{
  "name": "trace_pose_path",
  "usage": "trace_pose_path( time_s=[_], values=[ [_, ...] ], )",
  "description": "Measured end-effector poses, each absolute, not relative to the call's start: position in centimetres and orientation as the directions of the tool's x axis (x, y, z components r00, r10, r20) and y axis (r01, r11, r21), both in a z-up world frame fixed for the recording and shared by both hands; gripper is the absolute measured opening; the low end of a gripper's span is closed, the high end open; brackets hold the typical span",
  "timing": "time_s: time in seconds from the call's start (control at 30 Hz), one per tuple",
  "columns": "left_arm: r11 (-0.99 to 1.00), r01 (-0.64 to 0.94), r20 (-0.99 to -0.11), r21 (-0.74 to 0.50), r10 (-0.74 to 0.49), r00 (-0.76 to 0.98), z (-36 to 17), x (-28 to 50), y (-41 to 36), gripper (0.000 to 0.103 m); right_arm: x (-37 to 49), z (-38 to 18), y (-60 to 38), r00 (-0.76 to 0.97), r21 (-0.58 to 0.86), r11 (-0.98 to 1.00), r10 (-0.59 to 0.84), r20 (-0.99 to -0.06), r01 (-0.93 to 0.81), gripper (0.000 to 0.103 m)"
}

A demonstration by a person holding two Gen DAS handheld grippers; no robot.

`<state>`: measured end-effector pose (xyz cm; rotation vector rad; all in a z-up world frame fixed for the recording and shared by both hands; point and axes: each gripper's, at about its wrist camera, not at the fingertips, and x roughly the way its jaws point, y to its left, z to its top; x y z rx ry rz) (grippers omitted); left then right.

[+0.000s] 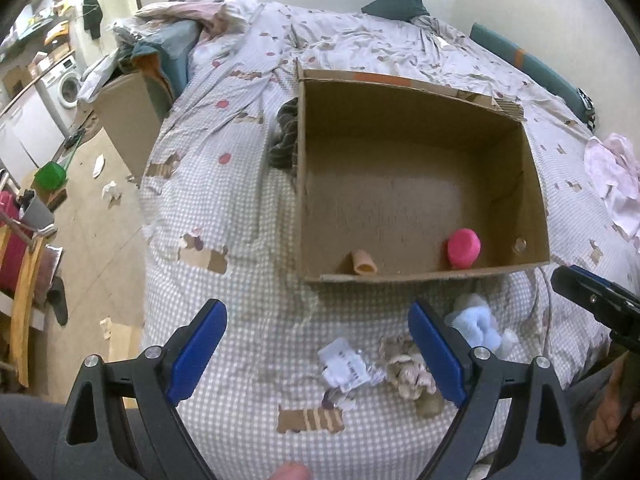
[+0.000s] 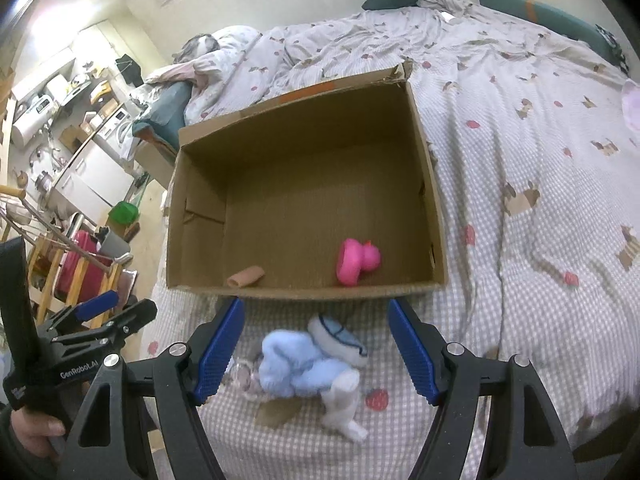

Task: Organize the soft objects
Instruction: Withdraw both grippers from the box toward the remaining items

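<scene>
An open cardboard box (image 1: 532, 184) (image 2: 436, 216) rests on the bed. Inside it lie a pink rubber duck (image 1: 463, 248) (image 2: 357, 260) and a small tan tube (image 1: 363, 263) (image 2: 246, 275), both near the front wall. On the checked bedcover before the box lies a light blue fluffy bundle (image 1: 478, 322) (image 2: 298, 364) with white socks. A white crumpled label (image 1: 346, 368) and a beige patterned cloth (image 1: 406, 370) lie beside it. My left gripper (image 1: 318, 344) hangs open over the label, holding nothing. My right gripper (image 2: 316, 344) is open above the blue bundle, apart from it.
The bed's left edge drops to a tiled floor (image 1: 100, 248) with paper scraps, a green dustpan (image 1: 50, 176) and a second cardboard box (image 1: 128, 116). Pillows and clothes pile at the bed's far end (image 1: 192, 12). A pink-white garment (image 1: 612, 176) lies right of the box.
</scene>
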<state>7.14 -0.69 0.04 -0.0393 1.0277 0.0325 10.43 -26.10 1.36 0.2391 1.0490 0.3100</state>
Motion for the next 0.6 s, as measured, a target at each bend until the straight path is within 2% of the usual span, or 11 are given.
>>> trace_pose_path(
  time_s=[0.3,0.47,0.6],
  values=[
    [0.997,-0.065,-0.861,-0.032,0.006,0.508,-0.3,4.7,0.1,0.091,7.5,0.9,-27.2,0.459,0.333,0.938,0.339,-0.821,-0.096,0.078],
    [0.994,-0.108,-0.872,-0.008,0.046,0.488,-1.3,4.7,0.9,0.091,7.3,-0.1,-27.8,0.436,0.315,0.946,0.316,-0.842,-0.078,0.078],
    [0.985,-0.167,-0.893,-0.047,0.034,0.45,-2.6,5.4,2.1,0.091,7.5,-0.5,-28.6,0.436,0.315,0.948,0.299,-0.849,-0.038,0.078]
  ],
)
